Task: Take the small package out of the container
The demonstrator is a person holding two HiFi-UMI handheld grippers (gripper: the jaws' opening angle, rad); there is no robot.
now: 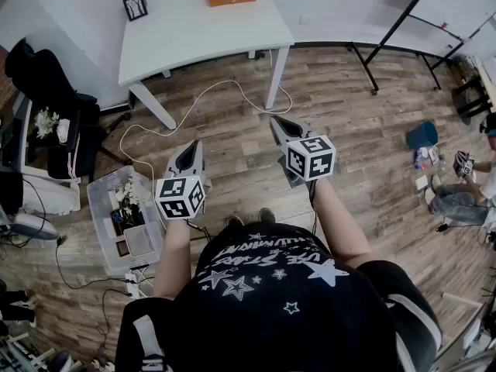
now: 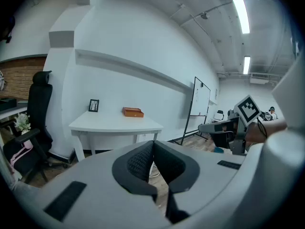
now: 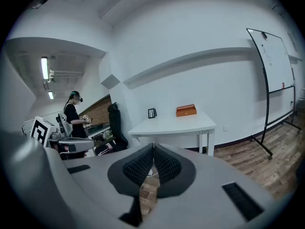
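Head view looks steeply down; both gripper views face the far white table [image 1: 194, 37], seen in all three.
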